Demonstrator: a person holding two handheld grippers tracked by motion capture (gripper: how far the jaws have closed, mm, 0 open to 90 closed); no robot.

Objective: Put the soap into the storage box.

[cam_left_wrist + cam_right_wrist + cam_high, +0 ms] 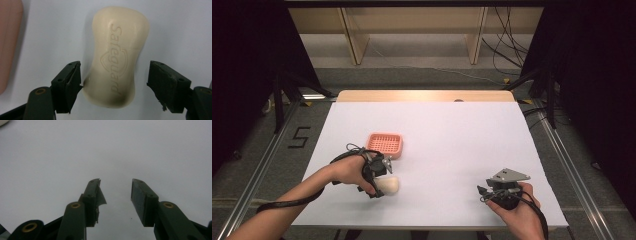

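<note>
A cream bar of soap (392, 185) stamped "Safeguard" (116, 56) lies flat on the white table (447, 140), left of centre near the front. My left gripper (382, 184) is open and straddles the bar's near end (115, 72). Its left jaw touches the soap's side, while a gap separates the right jaw from it. My right gripper (482, 192) rests low at the front right, pointing left. It is open (116, 188), with bare table between its jaws.
A pink perforated soap dish (385, 144) sits just behind the left gripper, and its edge shows as a pink strip (8, 45) in the left gripper view. Bare wood (427, 96) edges the table's far side. Cables lie on the floor beyond.
</note>
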